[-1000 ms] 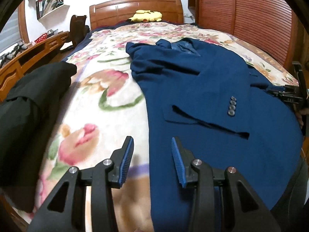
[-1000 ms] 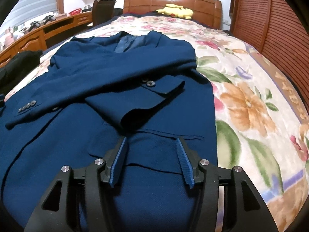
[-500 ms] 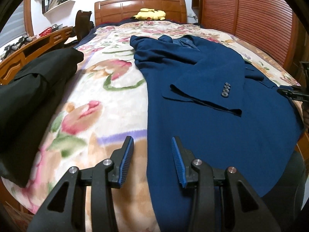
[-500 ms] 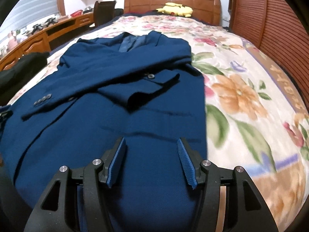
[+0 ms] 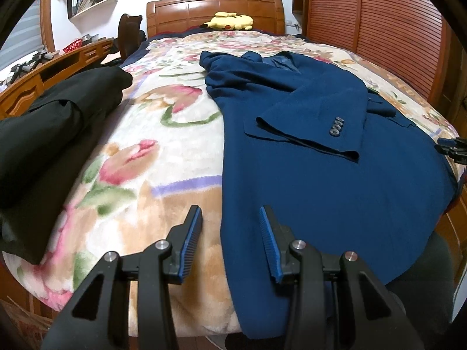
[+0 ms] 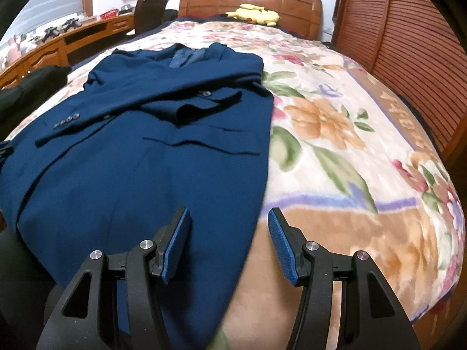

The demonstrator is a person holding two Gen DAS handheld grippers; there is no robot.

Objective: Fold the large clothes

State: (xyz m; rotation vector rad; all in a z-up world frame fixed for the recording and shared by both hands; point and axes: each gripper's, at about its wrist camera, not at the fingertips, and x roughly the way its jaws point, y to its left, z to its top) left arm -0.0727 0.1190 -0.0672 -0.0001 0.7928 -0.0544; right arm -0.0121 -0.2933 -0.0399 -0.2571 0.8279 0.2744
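A navy blue suit jacket (image 5: 335,180) lies flat on the floral bedspread, collar toward the headboard, both sleeves folded across its front. It also shows in the right wrist view (image 6: 140,151). My left gripper (image 5: 230,242) is open and empty, above the jacket's lower left hem edge at the foot of the bed. My right gripper (image 6: 227,242) is open and empty, above the jacket's lower right hem edge. The right gripper's tip shows at the far right of the left wrist view (image 5: 452,148).
A black garment (image 5: 43,145) lies on the bed's left side. A yellow plush toy (image 5: 229,22) sits by the wooden headboard (image 5: 213,8). A wooden desk (image 5: 43,70) runs along the left, a slatted wooden wardrobe (image 5: 379,29) along the right.
Both grippers have drawn back toward the foot of the bed, from over the jacket's middle to its hem. Both stay open. The jacket has not moved.
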